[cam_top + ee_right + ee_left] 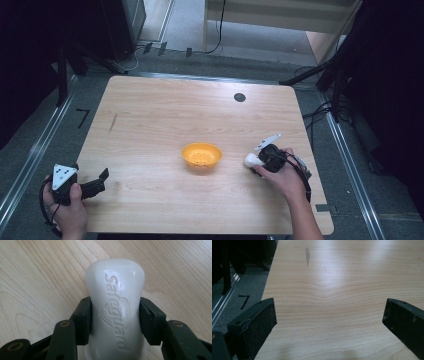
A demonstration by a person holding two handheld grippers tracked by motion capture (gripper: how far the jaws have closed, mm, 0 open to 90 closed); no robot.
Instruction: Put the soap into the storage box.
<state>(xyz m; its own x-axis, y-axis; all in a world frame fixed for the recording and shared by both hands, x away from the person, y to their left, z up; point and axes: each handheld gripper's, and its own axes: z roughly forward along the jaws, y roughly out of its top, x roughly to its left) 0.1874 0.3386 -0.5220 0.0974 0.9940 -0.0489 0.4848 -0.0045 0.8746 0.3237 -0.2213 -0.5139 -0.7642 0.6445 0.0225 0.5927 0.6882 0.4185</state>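
Wooden table [150, 115] under the high view, dark floor and stands around it. An orange bowl [201, 154] sits near the middle. Just right of it the right gripper [256, 161] lies low over the wood with a white soap [251, 160] at its tip, close to the bowl but apart from it. The left gripper [100, 181] rests at the near left corner, well away.

Left gripper view: its jaws stand spread wide over bare wood, nothing between them.

Right gripper view: the soap [116, 312] lies flat on the table, lettering up, and the right gripper [115, 320] has both pads pressed against its long sides, about mid-length. The bar looks hard and fairly light, but smooth and rounded, so it may well squirt out of a hard pinch. The waist, where the sides run nearly parallel, seems the best place to hold; a firm, moderate squeeze should do.
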